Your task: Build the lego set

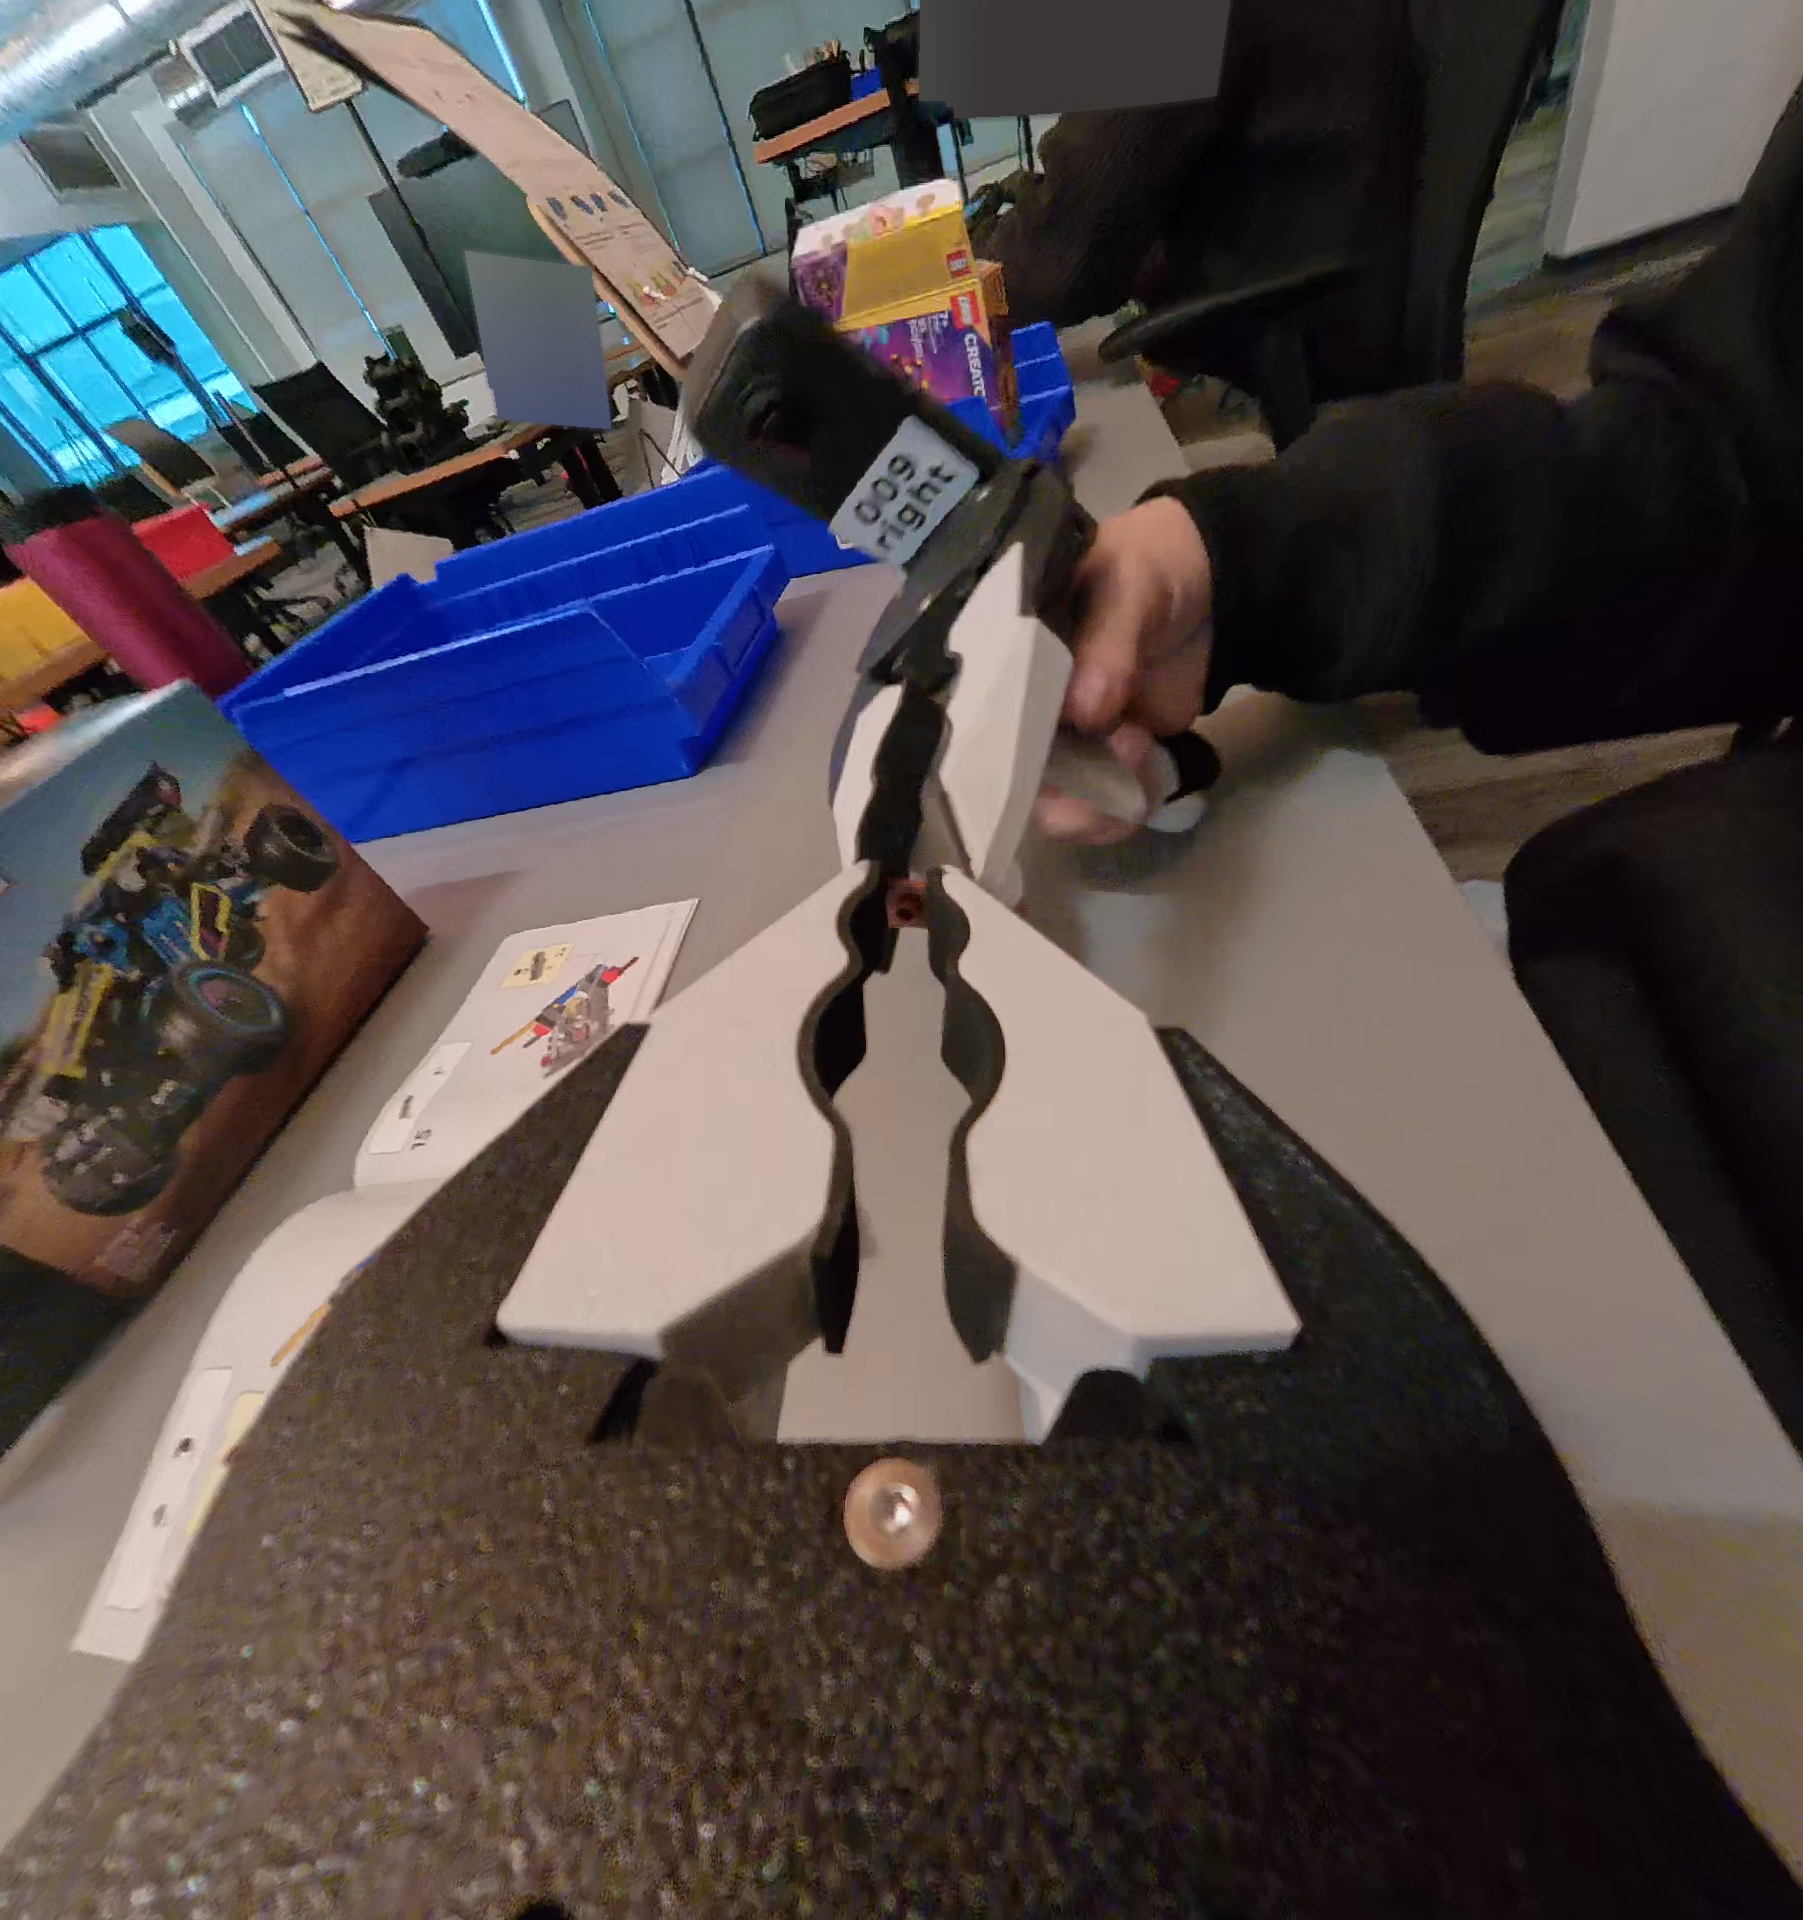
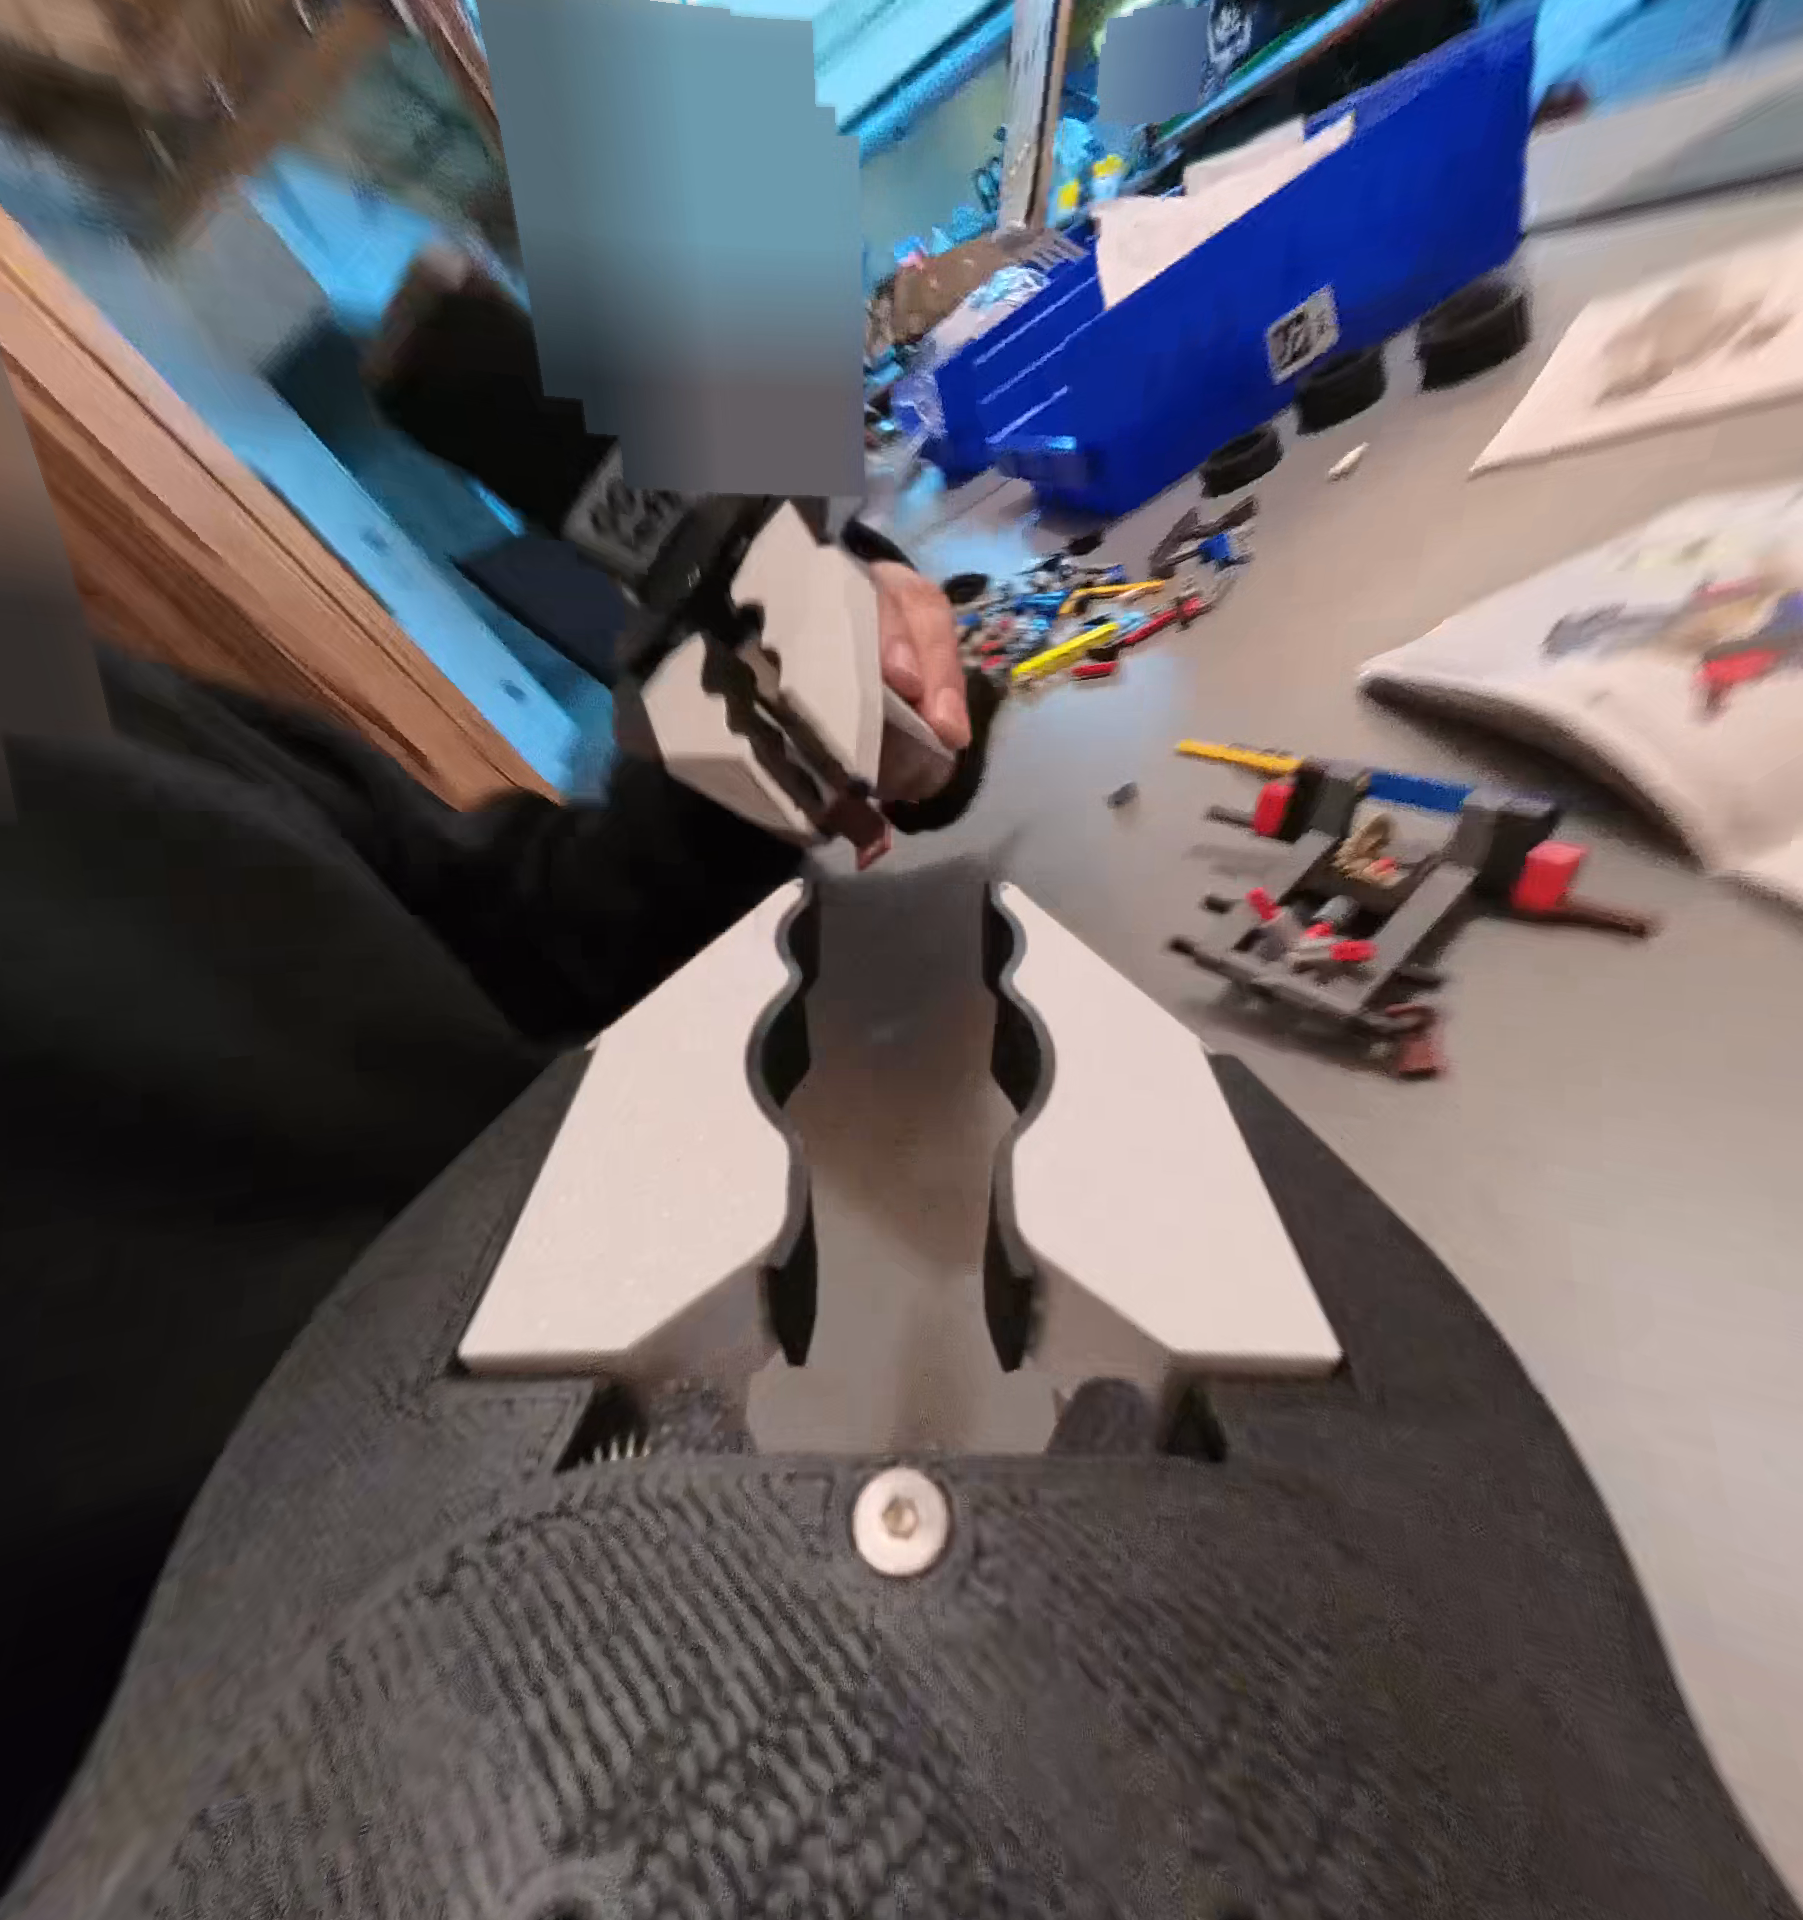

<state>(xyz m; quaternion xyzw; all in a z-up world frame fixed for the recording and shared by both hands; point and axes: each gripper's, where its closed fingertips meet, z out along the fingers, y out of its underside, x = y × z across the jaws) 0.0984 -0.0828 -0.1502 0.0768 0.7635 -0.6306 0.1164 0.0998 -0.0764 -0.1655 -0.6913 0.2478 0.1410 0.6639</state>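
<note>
A grey table (image 2: pixel 1499 1299) in an open office carried the half-built frame (image 2: pixel 1385 894), a heap of loose pieces (image 2: pixel 1073 623), blue bins (image 1: pixel 523 665) and an instruction booklet (image 1: pixel 554 1018). The left gripper (image 1: pixel 909 906) pinched a small red piece (image 1: pixel 907 906) at its very tips; the right gripper (image 2: pixel 902 894) stood spread and empty, facing it. So slight a hold could probably let the piece twist or drop during a handover.

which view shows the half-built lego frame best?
Right wrist view: the half-built frame lies whole on the grey table, right of the open right hand-held gripper, slightly motion-blurred. Left wrist view doesn't show it, only a small red piece at the left hand-held gripper's tips.
</note>
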